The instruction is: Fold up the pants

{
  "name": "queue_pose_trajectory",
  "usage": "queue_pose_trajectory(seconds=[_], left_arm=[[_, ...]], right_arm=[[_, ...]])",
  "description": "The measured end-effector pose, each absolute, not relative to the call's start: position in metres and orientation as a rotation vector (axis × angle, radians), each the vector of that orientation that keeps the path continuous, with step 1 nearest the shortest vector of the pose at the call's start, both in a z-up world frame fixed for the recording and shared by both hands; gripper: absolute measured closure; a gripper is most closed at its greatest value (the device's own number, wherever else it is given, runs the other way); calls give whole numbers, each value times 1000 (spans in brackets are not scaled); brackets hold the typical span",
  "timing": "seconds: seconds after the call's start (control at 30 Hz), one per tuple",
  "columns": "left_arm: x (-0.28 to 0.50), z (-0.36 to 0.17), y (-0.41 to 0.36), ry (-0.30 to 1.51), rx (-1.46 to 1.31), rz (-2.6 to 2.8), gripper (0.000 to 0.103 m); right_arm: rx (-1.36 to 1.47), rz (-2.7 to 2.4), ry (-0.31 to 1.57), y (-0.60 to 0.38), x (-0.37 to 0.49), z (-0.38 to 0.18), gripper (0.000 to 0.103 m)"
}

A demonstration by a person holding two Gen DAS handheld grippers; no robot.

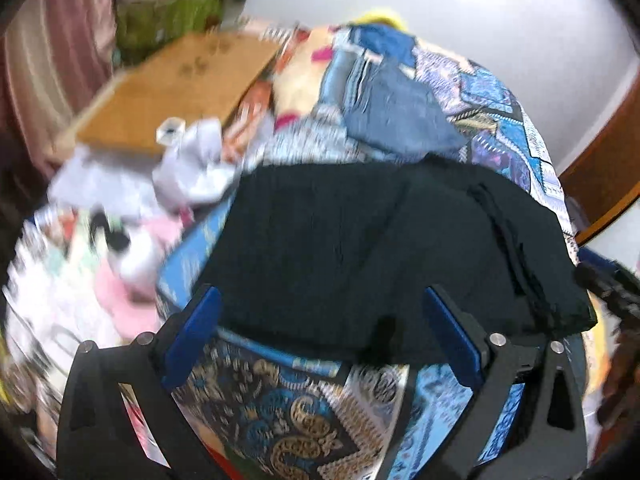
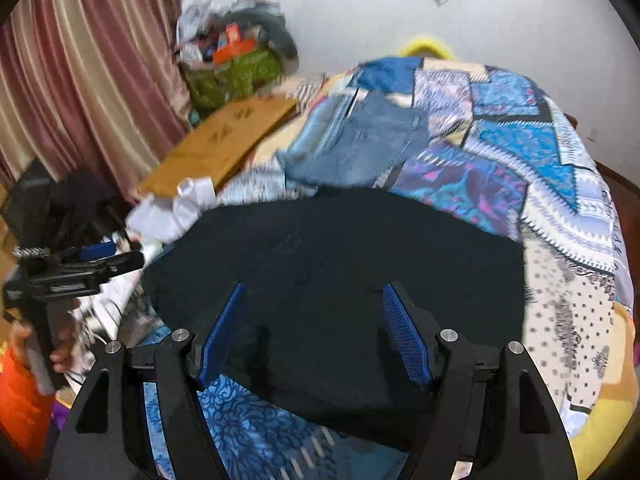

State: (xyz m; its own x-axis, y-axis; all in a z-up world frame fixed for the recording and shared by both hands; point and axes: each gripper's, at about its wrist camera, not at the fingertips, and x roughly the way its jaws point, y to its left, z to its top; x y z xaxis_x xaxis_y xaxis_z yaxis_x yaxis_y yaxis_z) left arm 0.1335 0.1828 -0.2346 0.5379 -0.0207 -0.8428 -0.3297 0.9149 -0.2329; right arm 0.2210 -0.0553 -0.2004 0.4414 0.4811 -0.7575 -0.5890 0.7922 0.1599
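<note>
On the bed (image 2: 560, 208), over a patchwork quilt (image 1: 492, 120), black pants (image 2: 332, 264) lie folded into a broad flat block, near edge toward both cameras. A bunched seam or cord runs down the pants' right side in the left wrist view.

Left tool (image 1: 320, 336): jaws spread wide, blue pads (image 1: 452, 336) either side of the pants' near edge, nothing pinched between them. Frame blurred.

Right tool (image 2: 316, 332): jaws also apart, pads (image 2: 404, 332) over the near part of the pants, not pressing on cloth. Whether the tips touch the fabric, cannot tell.

Right wrist view, far left: the left tool seen from outside, a hand (image 2: 60, 344) around its handle.

Beyond the pants: folded jeans (image 2: 360, 148) on the quilt, well apart. To the left, white crumpled cloth (image 2: 172, 208), a cardboard sheet (image 2: 224, 144), then a green bag (image 2: 236, 76) against the wall. Pink-striped curtain (image 2: 80, 80) at left.
</note>
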Motion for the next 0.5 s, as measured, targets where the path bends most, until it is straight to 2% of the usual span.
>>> queue_pose_trajectory(seconds=[0.17,0.5], left_arm=[[122,-260,194,1057,-498,184,2],[125,-290,201,1102,-736,89,2]], right_arm=[[-181,665,967,-42,224,-229,36],[-191,670,964,-41,221,-232,31]])
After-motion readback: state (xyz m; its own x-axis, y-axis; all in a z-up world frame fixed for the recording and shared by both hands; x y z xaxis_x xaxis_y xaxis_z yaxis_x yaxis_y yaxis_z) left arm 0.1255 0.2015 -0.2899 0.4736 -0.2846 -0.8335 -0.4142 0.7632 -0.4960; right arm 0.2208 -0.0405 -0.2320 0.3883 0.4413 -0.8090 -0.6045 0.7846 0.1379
